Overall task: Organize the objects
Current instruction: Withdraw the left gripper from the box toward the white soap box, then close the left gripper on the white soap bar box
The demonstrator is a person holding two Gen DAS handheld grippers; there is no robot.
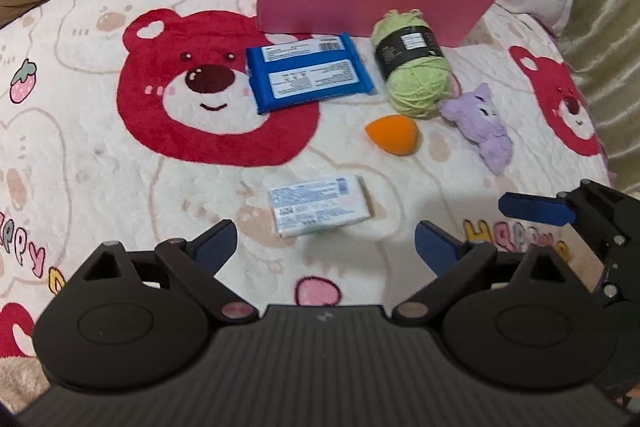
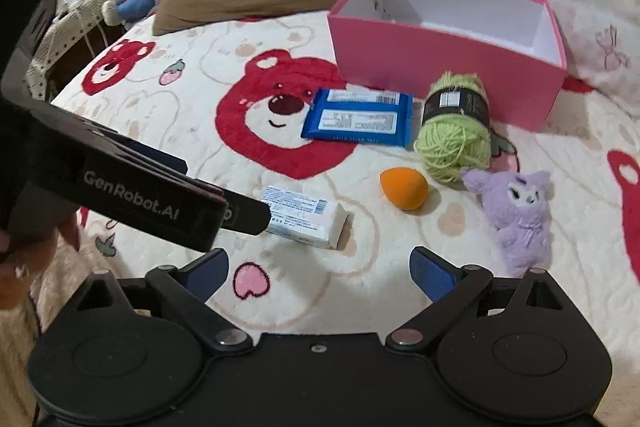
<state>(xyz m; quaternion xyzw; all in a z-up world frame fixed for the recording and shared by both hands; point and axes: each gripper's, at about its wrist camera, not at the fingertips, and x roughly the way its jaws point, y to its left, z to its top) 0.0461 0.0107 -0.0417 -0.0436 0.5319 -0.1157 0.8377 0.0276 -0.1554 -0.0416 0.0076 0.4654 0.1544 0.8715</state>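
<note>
Hovering over bed's near edge: left hand-held gripper [image 1: 325, 243] and right hand-held gripper [image 2: 319, 269], both spread wide, empty. Soap pack [image 1: 322, 211] lying closest; pink box [image 1: 360, 3] sitting toward far edge. Risk: soft blanket [image 1: 100, 155] yielding, pack slipping sideways.

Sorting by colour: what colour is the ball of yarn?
Light green yarn with a black label band; clearest in the right wrist view.

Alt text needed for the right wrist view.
The open right gripper hovers over a bear-print blanket strewn with a white wipes pack, orange sponge, purple plush toy, green yarn skein and blue packet, before an empty pink box.
</note>
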